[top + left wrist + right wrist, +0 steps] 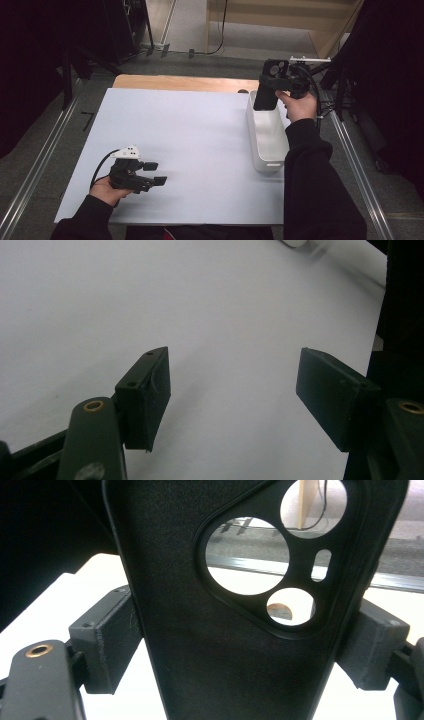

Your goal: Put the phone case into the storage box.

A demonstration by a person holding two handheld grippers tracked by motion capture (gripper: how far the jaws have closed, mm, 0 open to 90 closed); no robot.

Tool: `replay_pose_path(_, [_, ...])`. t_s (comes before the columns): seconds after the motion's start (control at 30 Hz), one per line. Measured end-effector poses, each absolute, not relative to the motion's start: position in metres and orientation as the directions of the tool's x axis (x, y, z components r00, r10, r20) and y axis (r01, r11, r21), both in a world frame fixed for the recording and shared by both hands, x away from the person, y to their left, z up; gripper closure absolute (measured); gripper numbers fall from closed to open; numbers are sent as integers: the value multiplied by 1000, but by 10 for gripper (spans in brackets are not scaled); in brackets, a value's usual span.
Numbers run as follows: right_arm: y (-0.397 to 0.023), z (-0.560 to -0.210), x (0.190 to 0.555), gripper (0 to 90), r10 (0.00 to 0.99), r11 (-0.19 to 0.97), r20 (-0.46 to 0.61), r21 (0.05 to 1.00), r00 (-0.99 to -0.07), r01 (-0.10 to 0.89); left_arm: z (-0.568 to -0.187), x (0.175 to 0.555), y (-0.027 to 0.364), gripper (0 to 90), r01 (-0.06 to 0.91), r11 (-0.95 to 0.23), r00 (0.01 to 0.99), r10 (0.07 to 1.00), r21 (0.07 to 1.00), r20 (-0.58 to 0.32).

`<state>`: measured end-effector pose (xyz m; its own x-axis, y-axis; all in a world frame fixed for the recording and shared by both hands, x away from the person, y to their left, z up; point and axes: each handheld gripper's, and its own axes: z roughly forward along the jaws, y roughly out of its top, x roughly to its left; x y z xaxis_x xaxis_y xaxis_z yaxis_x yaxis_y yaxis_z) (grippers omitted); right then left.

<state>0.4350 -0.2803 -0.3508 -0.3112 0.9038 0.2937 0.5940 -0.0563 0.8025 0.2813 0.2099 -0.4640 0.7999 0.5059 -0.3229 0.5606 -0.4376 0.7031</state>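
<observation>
A black phone case (268, 85) with round camera cut-outs hangs upright above the far end of a white bin (270, 145). My right gripper (280, 84) is shut on its edges; in the right gripper view the case (220, 645) stands between both pads, each pressing on one side. My left gripper (156, 172) rests low over the near left of the white table (185, 130). It is open, and in the left gripper view bare table shows between its pads (147, 395).
The long white bin lies along the table's right side. A strip of wooden tabletop (185, 82) shows beyond the white sheet. Metal rails (40, 165) run along both sides on the floor. A dark sleeve (315, 185) crosses the near right corner.
</observation>
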Motion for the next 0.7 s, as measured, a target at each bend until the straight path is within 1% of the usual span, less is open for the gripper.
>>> replay_pose_path(0.1, [-279,-353,444,136,913,-51,280,800,-297,598,-464,281,210,296,560,-435,799,509,705,-321])
replay_pose_path(0.27, [-281,-361,456,136,913,-59,286,798,-290,600,-464,282,211,296,560,-431,799,507,707,-324])
replay_pose_path(0.53, [-288,-369,471,135,924,-84,290,788,-248,610,-464,282,211,296,558,-432,800,507,709,-321])
replay_pose_path(0.7, [-285,-374,476,136,937,-75,265,793,-230,605,-463,282,211,296,556,-432,801,507,710,-319])
